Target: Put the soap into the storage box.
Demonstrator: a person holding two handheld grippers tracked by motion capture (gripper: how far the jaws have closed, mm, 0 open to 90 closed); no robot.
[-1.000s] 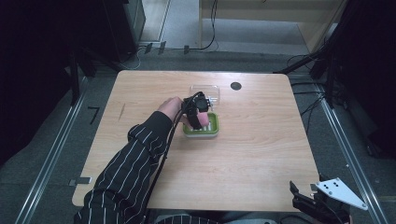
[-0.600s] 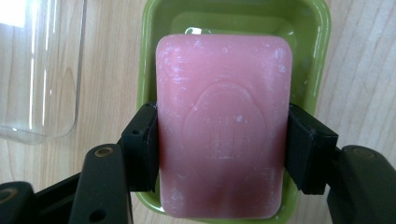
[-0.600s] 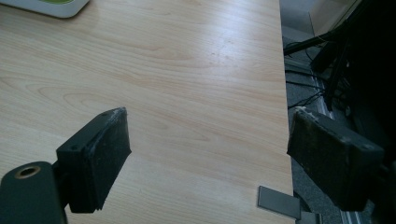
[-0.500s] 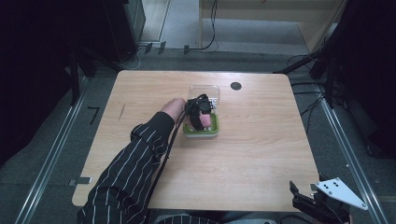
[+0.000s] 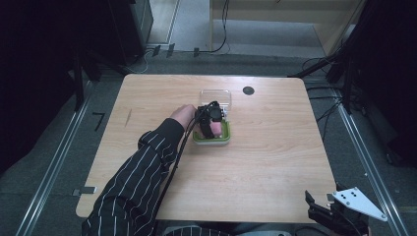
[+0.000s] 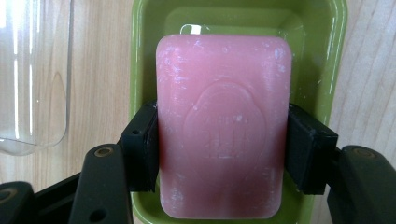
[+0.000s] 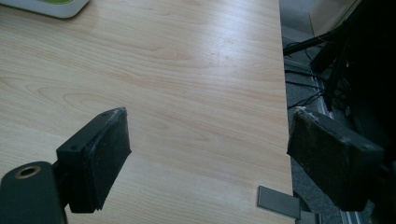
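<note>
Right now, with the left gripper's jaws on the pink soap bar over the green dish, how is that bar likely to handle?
The pink soap bar looks solid and flat-sided, so it should stay stiff and not roll. Its surface looks dry and chalky, so the left gripper, clamping its long sides, probably holds; it might slip if wet. The pads might dent it. The green dish looks light and could slide.

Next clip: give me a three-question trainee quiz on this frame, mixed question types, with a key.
1. True or false: the left gripper is shut on the pink soap bar.
2. The soap is over which item? A. green dish B. clear lid C. bare table
3. Fill in: the right gripper, at the table's near right corner, is ____.

Key: 1 true; 2 A; 3 open.
</note>
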